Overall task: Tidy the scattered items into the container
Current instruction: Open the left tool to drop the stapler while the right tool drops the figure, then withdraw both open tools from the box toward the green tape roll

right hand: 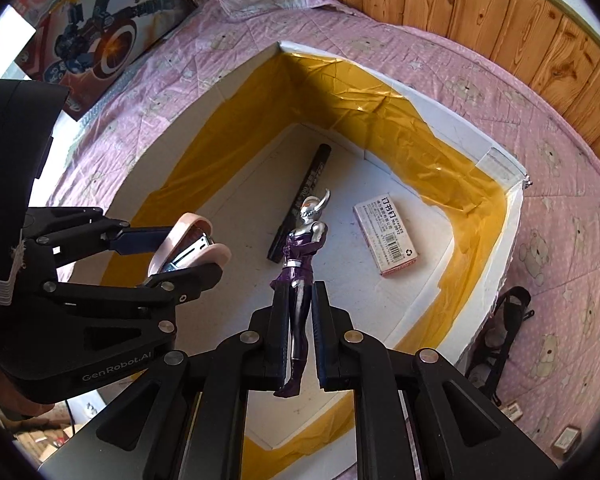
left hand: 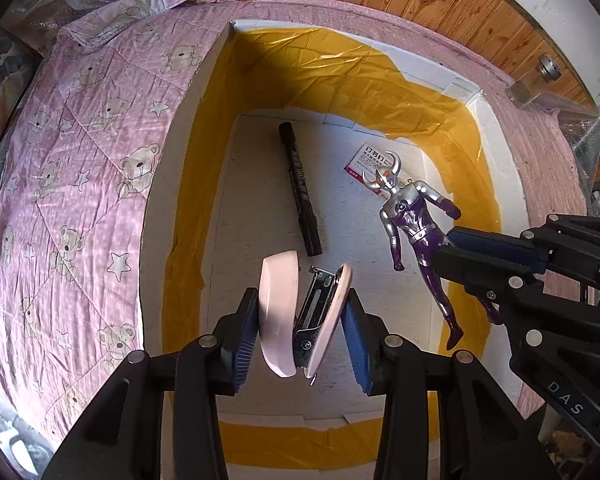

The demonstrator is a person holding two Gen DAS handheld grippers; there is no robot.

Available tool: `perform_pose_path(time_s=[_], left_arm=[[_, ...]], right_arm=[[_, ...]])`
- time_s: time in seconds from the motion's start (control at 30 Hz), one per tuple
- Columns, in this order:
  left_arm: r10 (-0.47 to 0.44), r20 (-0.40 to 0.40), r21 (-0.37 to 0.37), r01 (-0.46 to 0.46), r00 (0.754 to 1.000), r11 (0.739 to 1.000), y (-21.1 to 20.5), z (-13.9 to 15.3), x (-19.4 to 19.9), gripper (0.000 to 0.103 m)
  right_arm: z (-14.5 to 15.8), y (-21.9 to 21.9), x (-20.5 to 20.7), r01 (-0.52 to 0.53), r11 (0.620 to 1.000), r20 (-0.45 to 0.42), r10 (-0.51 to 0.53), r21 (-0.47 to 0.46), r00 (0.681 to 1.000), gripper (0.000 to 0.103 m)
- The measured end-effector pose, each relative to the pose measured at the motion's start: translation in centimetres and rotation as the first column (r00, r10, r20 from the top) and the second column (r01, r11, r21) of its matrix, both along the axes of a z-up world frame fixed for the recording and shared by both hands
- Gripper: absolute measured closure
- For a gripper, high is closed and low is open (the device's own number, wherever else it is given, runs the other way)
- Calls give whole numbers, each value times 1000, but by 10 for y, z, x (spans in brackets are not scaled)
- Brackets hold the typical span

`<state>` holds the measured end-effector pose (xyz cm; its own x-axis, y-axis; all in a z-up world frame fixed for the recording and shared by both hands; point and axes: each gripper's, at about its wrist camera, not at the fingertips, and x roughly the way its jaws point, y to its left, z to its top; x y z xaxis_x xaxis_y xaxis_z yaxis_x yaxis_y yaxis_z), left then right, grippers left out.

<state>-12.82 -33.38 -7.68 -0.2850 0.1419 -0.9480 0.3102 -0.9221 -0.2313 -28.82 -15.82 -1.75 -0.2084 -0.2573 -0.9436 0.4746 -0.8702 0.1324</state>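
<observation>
A white foam box lined with yellow tape sits on a pink bear-print quilt. On its floor lie a black marker and a staple box. My left gripper is shut on a pink stapler, held over the box. My right gripper is shut on the legs of a silver and purple toy figure, which hangs above the box floor.
The quilt surrounds the box, with a wooden wall behind. A toy package lies at the far left. A dark object and small boxes rest on the quilt right of the box.
</observation>
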Motion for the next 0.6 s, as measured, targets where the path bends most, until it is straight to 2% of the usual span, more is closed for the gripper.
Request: perform_pose_path(time_s=[0.17,0.3,0.6], left_arm=[[7,33,8,-8,999,1000,-5,-8,-12,61],[-8,62,-2,8,998,1000,-2,-11,-19,59],[-14,61,-45,17,998,999,2,2,-10,58]], right_arm=[[-6,2,-12,26,1000,14,-26,9,1000,89],[-1,7,-14,40,999,13,-40,-8,999,77],[8,13,1,38,999,12,-37,-32,999,76]])
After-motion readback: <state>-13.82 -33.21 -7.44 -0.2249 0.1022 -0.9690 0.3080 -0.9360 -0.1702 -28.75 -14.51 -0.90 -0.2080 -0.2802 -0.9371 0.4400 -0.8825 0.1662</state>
